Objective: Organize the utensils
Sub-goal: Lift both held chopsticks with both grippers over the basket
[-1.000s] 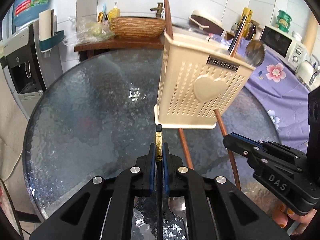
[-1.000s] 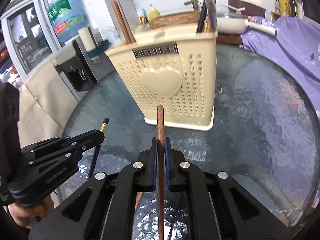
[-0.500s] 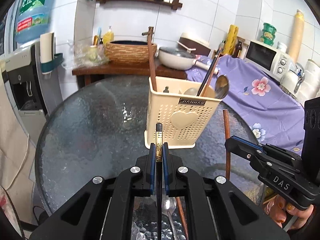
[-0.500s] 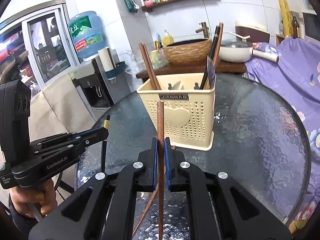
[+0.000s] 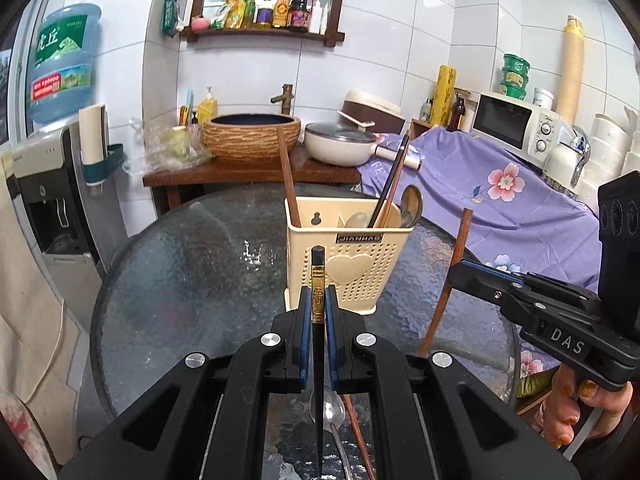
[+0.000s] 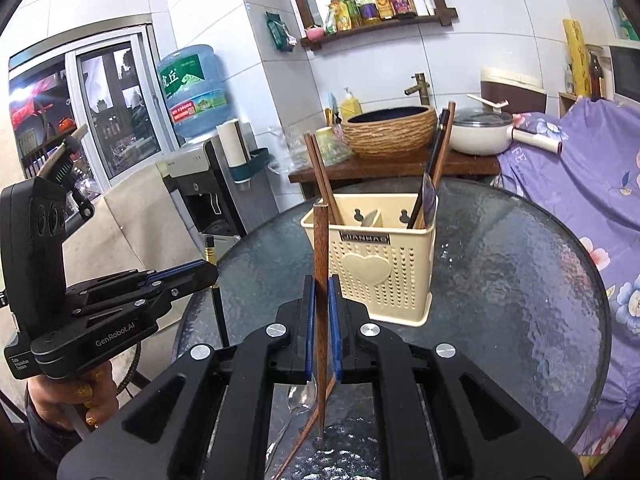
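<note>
A cream perforated utensil holder (image 5: 352, 264) stands on the round glass table (image 5: 192, 280), with brown chopsticks and spoons in it; it also shows in the right wrist view (image 6: 380, 268). My left gripper (image 5: 319, 304) is shut on a black chopstick with a gold band (image 5: 318, 280), held upright in front of the holder. My right gripper (image 6: 321, 300) is shut on a brown wooden chopstick (image 6: 320, 264), also upright, to the holder's right in the left wrist view (image 5: 460, 240). A clear spoon (image 5: 332, 412) and a brown chopstick (image 5: 360, 436) lie on the table under the grippers.
A wooden stand with a woven basin (image 5: 252, 136) and a white pan (image 5: 340, 146) is behind the table. A purple flowered cloth (image 5: 500, 200) covers a counter with a microwave (image 5: 516, 124) on the right. A water dispenser (image 5: 44, 184) stands at the left.
Both grippers have risen and drawn back from the holder with their chopsticks, so the holder looks smaller and farther away. The grips have not changed.
</note>
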Demonstrator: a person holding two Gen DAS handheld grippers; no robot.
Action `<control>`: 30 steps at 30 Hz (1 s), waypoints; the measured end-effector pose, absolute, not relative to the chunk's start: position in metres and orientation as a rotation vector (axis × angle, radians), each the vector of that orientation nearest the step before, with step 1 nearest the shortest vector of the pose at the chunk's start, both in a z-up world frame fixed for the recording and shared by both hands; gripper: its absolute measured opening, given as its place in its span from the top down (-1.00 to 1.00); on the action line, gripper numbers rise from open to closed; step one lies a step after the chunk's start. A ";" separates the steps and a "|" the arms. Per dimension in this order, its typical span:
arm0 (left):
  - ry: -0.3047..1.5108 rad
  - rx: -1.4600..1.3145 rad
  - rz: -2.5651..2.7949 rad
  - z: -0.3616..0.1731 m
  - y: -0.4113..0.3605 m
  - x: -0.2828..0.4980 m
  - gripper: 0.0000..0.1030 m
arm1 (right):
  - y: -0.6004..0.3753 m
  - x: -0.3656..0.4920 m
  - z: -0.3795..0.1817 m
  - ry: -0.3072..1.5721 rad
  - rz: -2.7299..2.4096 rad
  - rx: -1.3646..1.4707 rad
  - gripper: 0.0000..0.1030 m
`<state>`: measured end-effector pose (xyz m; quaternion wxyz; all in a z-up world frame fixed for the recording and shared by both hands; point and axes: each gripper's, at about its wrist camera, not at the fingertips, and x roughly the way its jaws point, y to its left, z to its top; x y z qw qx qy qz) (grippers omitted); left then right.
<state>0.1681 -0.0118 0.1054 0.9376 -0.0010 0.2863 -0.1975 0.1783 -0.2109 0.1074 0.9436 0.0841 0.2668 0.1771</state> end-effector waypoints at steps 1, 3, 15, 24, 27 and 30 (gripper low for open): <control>0.579 -0.002 -0.403 0.107 -0.011 0.167 0.87 | -0.211 0.178 0.110 0.538 0.362 0.170 0.85; 0.568 -0.002 -0.402 0.111 -0.011 0.166 0.87 | -0.210 0.178 0.115 0.529 0.362 0.167 0.85; 0.524 0.006 -0.410 0.135 -0.015 0.170 0.87 | -0.206 0.192 0.144 0.494 0.360 0.125 0.86; 0.481 0.011 -0.429 0.164 -0.017 0.175 0.87 | -0.214 0.204 0.168 0.478 0.365 0.124 0.85; 0.462 -0.008 -0.441 0.181 -0.017 0.181 0.87 | -0.215 0.207 0.181 0.460 0.365 0.123 0.85; 0.439 -0.025 -0.446 0.200 -0.017 0.187 0.87 | -0.219 0.210 0.200 0.427 0.351 0.113 0.86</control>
